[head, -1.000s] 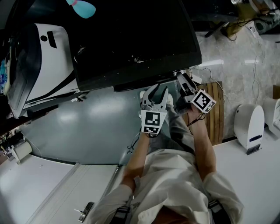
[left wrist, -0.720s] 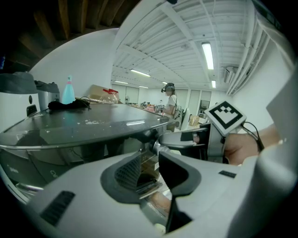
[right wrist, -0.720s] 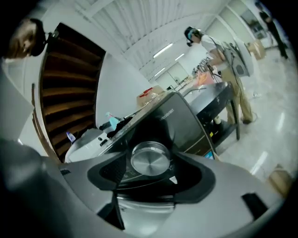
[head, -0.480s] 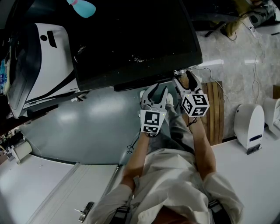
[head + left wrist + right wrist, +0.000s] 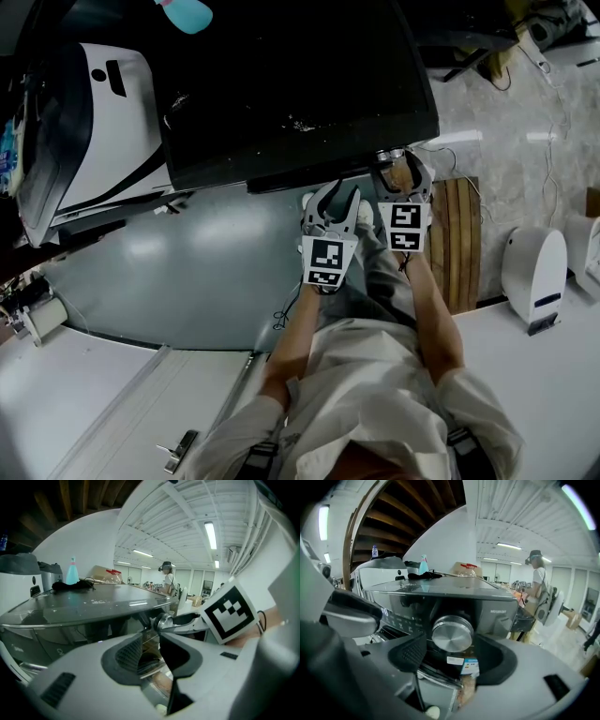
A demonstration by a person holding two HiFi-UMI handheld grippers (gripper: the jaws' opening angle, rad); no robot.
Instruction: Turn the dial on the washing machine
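The person stands over a dark grey washing machine with a glossy top (image 5: pixel 291 84), with a gripper in each hand held close in front of it. The round, brushed-silver dial (image 5: pixel 452 633) sits on the machine's dark front panel, below the edge of the top and to the right of a row of faintly lit markings (image 5: pixel 393 616).

The right gripper (image 5: pixel 451 644) faces the dial squarely. Its jaws have just been opening and now stand as wide as they go. The dial lies between them, with the ribbed black pads (image 5: pixel 412 652) just beside its rim on either side and not pressing on it. It has hold of nothing. A small white and blue label (image 5: pixel 468 665) shows on the machine just under the dial. In the head view this gripper's marker cube faces upward and its jaws reach under the overhanging front edge of the top.

The left gripper (image 5: pixel 151 639) hangs just beside the right one, a little back from the machine. Its jaws are apart by a narrow gap and are empty. Its own view shows the dial (image 5: pixel 163 620) beyond its tips, with one jaw of the right gripper alongside it.

On top of the machine stand a light blue spray bottle (image 5: pixel 423 565) and a crumpled black cloth (image 5: pixel 424 575), near each other and well back from the dial. Another person wearing a headset (image 5: pixel 539 588) stands in the background.
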